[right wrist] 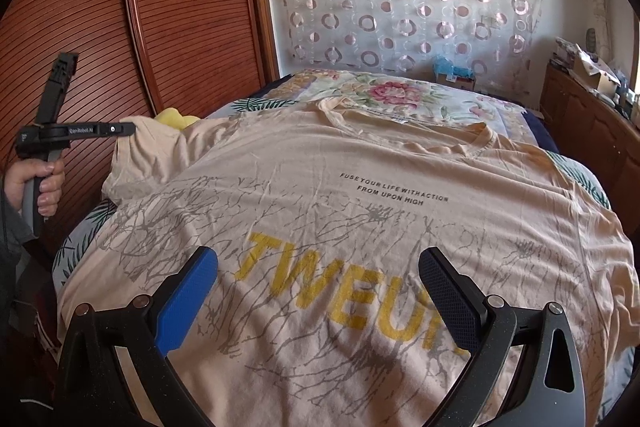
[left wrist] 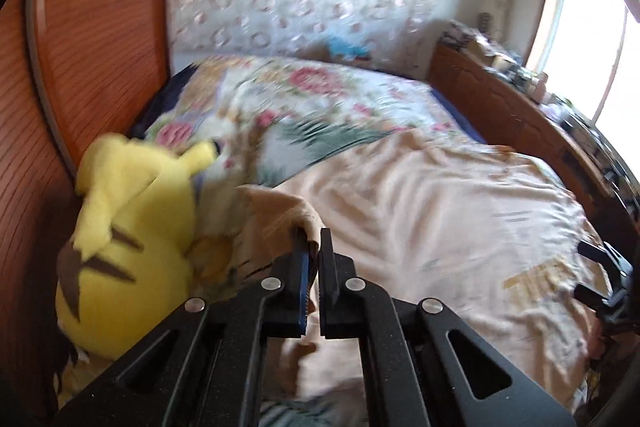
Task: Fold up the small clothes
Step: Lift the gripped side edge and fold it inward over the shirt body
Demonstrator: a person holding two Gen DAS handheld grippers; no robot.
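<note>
A peach T-shirt [right wrist: 360, 167] with yellow letters and small black print lies spread face up on the bed, neck at the far end. Its left sleeve [right wrist: 152, 151] is lifted off the bed. In the left wrist view my left gripper [left wrist: 314, 243] is shut on that sleeve's edge [left wrist: 280, 211], with the cloth bunched at its tips. The right wrist view shows that left gripper [right wrist: 130, 128] at the shirt's left side, held by a hand [right wrist: 44, 183]. My right gripper [right wrist: 318, 263] hangs open over the shirt's lower front, nothing between its blue pads [right wrist: 188, 299].
A yellow plush toy [left wrist: 132, 227] lies at the bed's left edge beside the lifted sleeve, against a slatted wooden wardrobe door [right wrist: 180, 7]. A floral bedspread [right wrist: 380, 91] covers the bed. A wooden cabinet [right wrist: 592, 115] with clutter runs along the right.
</note>
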